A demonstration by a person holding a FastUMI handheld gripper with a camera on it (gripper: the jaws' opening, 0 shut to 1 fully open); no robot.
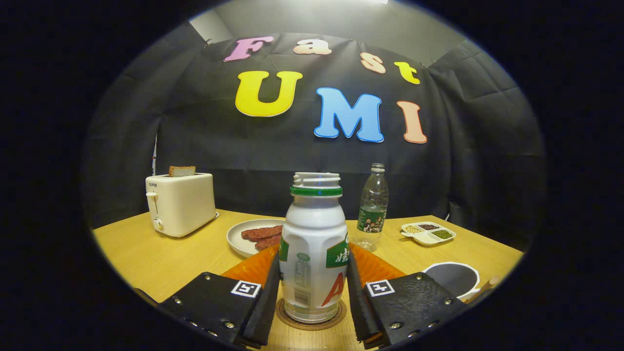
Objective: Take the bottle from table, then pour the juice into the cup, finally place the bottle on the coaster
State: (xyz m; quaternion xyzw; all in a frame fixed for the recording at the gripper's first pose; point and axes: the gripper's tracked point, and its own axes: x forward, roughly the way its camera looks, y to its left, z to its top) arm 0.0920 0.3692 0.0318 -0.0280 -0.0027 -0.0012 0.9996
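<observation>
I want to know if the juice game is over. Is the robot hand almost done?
Nearly. The white bottle already stands upright on the round coaster, so the last step looks done. The gripper has its jaws on either side of the bottle, right against it; whether they squeeze it is unclear. Letting go and backing off is left. The cup sits beside it, and I can't see juice inside.

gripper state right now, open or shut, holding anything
Gripper: fingers on either side of the white juice bottle, which stands upright on the round coaster. Whether both fingers press on it cannot be told.
</observation>
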